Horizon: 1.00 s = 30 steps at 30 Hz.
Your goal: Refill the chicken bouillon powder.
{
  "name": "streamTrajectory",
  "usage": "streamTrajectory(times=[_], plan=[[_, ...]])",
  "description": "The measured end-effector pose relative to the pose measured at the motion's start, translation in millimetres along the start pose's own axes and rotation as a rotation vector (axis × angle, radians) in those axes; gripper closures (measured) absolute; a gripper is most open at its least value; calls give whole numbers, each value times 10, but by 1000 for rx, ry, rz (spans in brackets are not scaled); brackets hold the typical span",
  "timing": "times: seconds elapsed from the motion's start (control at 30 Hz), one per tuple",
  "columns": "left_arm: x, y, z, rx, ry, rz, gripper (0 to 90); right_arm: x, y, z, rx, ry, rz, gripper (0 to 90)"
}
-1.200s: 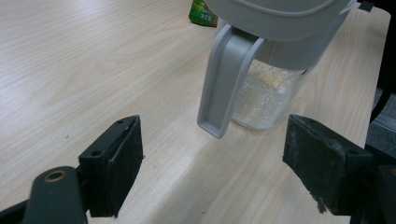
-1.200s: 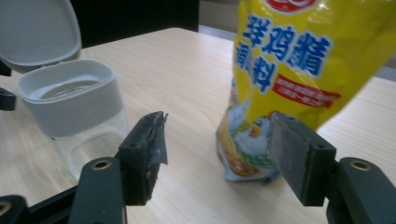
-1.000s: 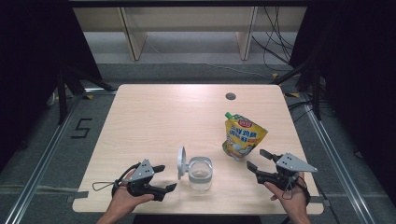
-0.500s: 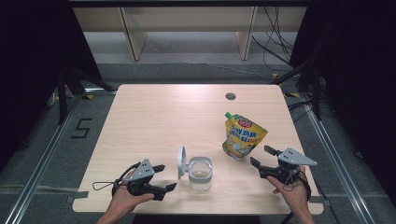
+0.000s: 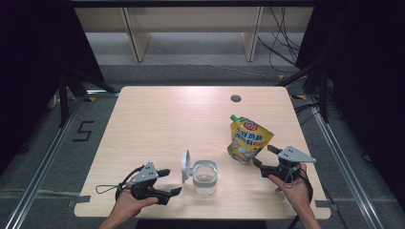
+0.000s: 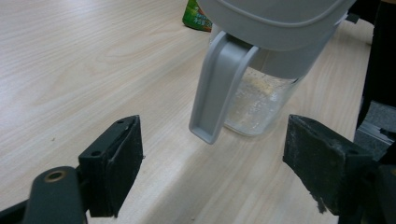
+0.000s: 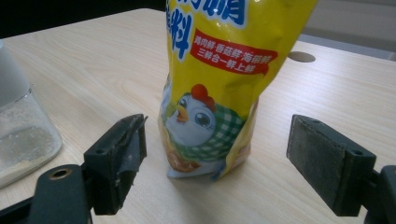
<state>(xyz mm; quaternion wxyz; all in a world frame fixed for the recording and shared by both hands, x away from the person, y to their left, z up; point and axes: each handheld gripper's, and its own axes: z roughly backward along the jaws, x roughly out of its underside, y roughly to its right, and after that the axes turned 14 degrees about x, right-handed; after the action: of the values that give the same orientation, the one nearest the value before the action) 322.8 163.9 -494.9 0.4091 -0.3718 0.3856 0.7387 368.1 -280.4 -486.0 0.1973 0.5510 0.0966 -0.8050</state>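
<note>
Right gripper (image 5: 263, 156): jaws wide, just been opening, nothing gripped; yellow seasoning pouch (image 5: 247, 140) stands upright between them but apart from both pads, toward the table's (image 5: 157, 119) right edge. Left gripper (image 5: 171, 181): jaws wide, empty, facing the glass jar (image 5: 204, 178) with open grey flip lid (image 5: 185, 164) near the front edge

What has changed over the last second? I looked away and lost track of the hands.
The right gripper slid slightly right and toward the table's near edge beside the yellow pouch, its jaws opening wider; nothing is between them. The left gripper, the glass jar with its raised lid, and the pouch stayed put.
</note>
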Motion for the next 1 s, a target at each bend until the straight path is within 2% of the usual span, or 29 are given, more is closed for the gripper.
streamTrajectory(times=[0.03,0.07,0.1,0.17,0.23,0.27,0.3,0.37,0.4,0.43,0.5,0.53,0.6,0.63,0.67,0.7,0.8,0.83,0.87,0.9,1.0], plan=[[-6,-13,10,-4,-18,-20,194,-6,7,-8,-2,-3,13,207],[1,-8,3,1,-10,6,194,-4,-16,-23,-9,4,-4,205],[4,-13,6,2,-15,-7,194,-9,-5,-41,-12,10,11,202],[8,-4,5,0,-12,4,195,-10,-20,-46,-22,7,0,202],[-1,-5,12,5,-12,-12,194,-14,-36,-91,-49,19,-12,197],[-2,-4,11,1,-14,-14,194,-16,-13,-115,-51,34,11,195],[1,2,2,0,-8,-3,194,-12,-31,-131,-64,42,-19,193],[1,-2,4,-1,-20,0,194,-13,-14,-177,-77,53,-18,187],[-1,-4,1,2,-20,-10,194,-11,-24,-184,-64,51,-21,186],[1,1,-1,-3,-23,-24,194,-12,-25,-207,-68,38,-13,187],[10,2,0,1,-26,-27,195,-15,-30,-261,-77,46,-6,190],[12,2,1,1,-26,-26,195,-16,-61,-266,-74,39,-21,190],[12,0,3,2,-27,-26,195,-23,-59,-273,-73,36,-8,176],[12,2,1,1,-29,-25,195,-23,-73,-316,-71,55,-10,172],[16,13,-6,0,-26,-5,195,-23,-73,-316,-71,55,-10,172],[9,9,-12,-4,-39,-29,196,-25,-48,-333,-65,43,3,189],[13,15,-25,2,-39,-16,198,-25,-43,-361,-78,41,-18,190],[8,6,-20,2,-54,-38,199,-35,-17,-402,-81,57,-11,210],[9,6,-21,1,-52,-41,200,-32,-9,-421,-89,63,-18,227],[9,6,-21,1,-52,-41,200,-36,11,-435,-92,66,-8,237],[17,13,-24,0,-47,-17,201,-25,8,-464,-87,75,-23,256]])
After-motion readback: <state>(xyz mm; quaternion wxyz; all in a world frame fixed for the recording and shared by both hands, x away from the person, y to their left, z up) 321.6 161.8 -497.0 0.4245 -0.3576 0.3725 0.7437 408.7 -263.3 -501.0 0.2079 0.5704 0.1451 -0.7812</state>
